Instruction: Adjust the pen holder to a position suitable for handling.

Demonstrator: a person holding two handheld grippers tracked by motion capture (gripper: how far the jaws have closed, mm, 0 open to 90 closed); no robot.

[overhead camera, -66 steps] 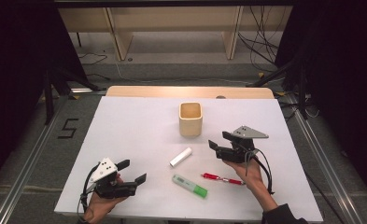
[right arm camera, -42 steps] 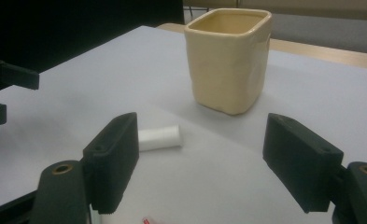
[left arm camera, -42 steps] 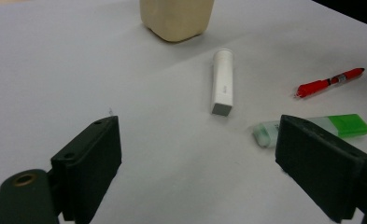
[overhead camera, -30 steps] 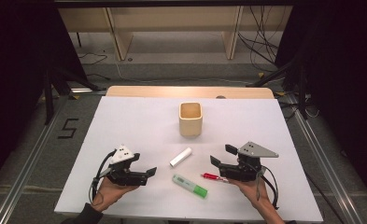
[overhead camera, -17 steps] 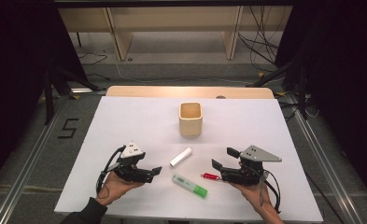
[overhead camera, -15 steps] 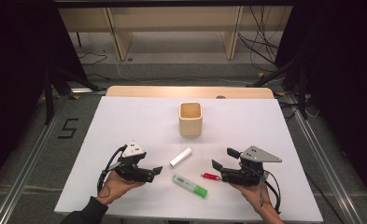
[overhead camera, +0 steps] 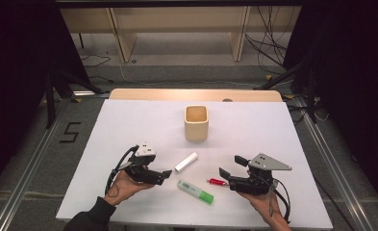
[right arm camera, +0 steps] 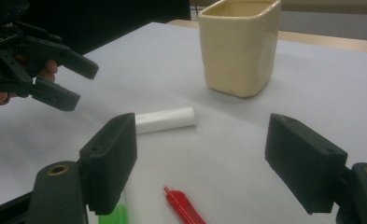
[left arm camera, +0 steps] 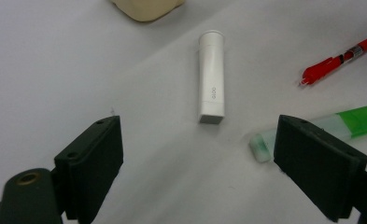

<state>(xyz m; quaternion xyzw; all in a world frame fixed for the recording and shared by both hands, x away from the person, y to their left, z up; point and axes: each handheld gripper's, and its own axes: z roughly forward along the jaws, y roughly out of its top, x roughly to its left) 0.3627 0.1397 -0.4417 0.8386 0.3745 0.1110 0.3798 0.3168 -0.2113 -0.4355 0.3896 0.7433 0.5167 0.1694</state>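
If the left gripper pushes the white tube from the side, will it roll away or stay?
The white tube lies flat on the table, apart from the other things. It looks rounded at its capped end and squarer at the other, so it would probably slide or turn rather than roll far. It seems stiff, smooth and likely light, so it may slip between the jaws.

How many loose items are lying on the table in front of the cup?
3: a white tube nearest the cup, a green highlighter toward the near edge, and a red pen by the right tool. Nothing seems hidden.
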